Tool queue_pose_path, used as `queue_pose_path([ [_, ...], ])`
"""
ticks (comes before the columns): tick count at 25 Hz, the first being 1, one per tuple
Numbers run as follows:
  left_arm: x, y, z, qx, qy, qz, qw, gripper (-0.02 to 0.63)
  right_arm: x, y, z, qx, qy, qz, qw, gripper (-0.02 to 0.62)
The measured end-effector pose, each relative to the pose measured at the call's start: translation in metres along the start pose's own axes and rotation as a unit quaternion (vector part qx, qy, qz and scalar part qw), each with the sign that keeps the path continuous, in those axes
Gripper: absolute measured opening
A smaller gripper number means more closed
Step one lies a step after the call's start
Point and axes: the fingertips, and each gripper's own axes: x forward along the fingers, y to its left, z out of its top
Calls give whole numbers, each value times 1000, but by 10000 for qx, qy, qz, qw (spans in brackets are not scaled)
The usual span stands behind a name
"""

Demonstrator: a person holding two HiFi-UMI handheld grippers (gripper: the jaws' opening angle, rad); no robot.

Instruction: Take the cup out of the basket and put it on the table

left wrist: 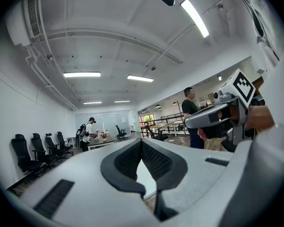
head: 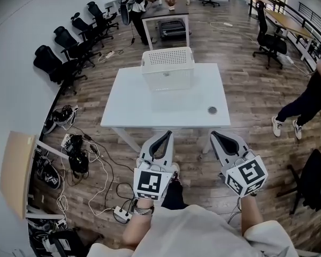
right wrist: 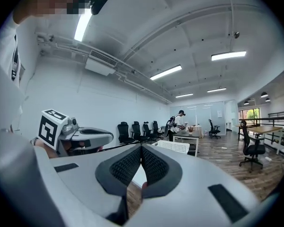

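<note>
A white perforated basket (head: 167,63) stands at the far middle edge of the white table (head: 166,106). No cup shows; the basket's inside is hidden from here. My left gripper (head: 166,134) hovers just short of the table's near edge, jaws shut with nothing between them. My right gripper (head: 214,134) is level with it on the right, also shut and empty. In the right gripper view the pads meet at the tips (right wrist: 141,148), with the basket (right wrist: 173,147) beyond and the left gripper (right wrist: 80,137) beside. The left gripper view shows the closed tips (left wrist: 142,141) and the right gripper (left wrist: 217,115).
A small round grommet (head: 212,110) sits in the table near its right front. Black office chairs (head: 69,42) line the left wall. Cables and a power strip (head: 120,213) lie on the floor at left. A person (head: 310,98) walks at right; another desk (head: 166,17) stands behind.
</note>
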Motion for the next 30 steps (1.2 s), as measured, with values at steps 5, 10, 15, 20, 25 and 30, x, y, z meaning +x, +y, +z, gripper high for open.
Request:
queue_pose_path([
  [5, 50, 40, -16, 54, 56, -28, 10000, 2, 53, -33, -3, 83, -36, -66, 9999, 17],
  [10, 104, 86, -22, 103, 69, -159, 9998, 2, 116, -61, 5, 90, -3, -91, 9999, 17],
  [15, 153, 132, -27, 70, 131, -334, 9993, 2, 177, -89, 16, 121, 8, -208, 9997, 17],
  [20, 200, 159, -30, 73, 149, -460, 9988, 2, 216, -123, 22, 168, -14, -360, 9992, 17],
  [25, 231, 184, -40, 46, 247, -573, 9980, 2, 253, -139, 15, 213, 124, -433, 9988, 17],
  [30, 262, 205, -45, 175, 270, -820, 9961, 2, 286, -155, 12, 206, 195, -549, 9981, 17],
])
